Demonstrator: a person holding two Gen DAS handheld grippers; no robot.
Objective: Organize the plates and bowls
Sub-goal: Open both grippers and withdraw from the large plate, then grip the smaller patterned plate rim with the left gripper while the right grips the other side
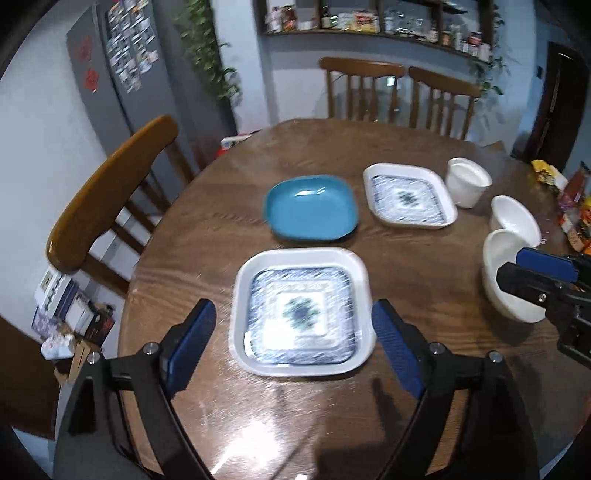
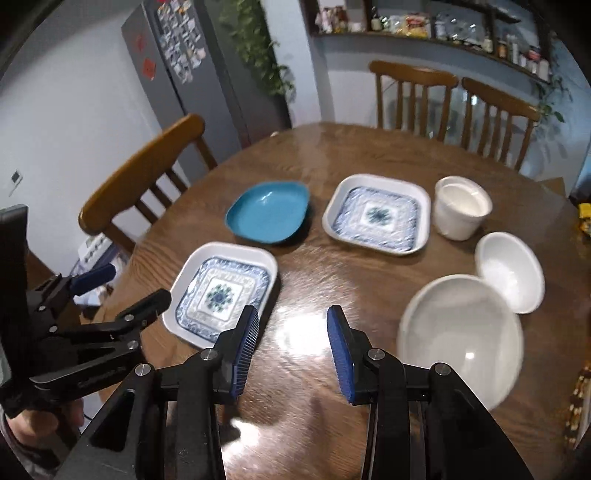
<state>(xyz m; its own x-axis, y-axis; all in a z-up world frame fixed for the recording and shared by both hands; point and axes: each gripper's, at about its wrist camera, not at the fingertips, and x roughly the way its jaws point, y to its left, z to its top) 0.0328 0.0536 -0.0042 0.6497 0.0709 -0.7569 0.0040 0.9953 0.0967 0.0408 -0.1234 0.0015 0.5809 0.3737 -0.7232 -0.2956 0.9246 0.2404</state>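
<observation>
On the round wooden table (image 1: 207, 229) lie a near white square plate with a blue pattern (image 1: 299, 314) (image 2: 221, 293), a teal plate (image 1: 312, 208) (image 2: 267, 212) and a far patterned plate (image 1: 410, 195) (image 2: 376, 214). At the right stand a white cup-shaped bowl (image 1: 467, 181) (image 2: 461, 210), a small white bowl (image 1: 515, 219) (image 2: 511, 271) and a large white bowl (image 1: 506, 280) (image 2: 461, 332). My left gripper (image 1: 293, 332) is open and empty, its fingers either side of the near plate and above it. My right gripper (image 2: 293, 354) is open and empty over bare table, left of the large bowl.
Wooden chairs stand at the left (image 1: 110, 192) and far side (image 1: 362, 88) of the table. Snack packets (image 1: 569, 199) lie at the table's right edge. A grey fridge (image 1: 122, 74) and a wall shelf (image 1: 369, 22) are behind.
</observation>
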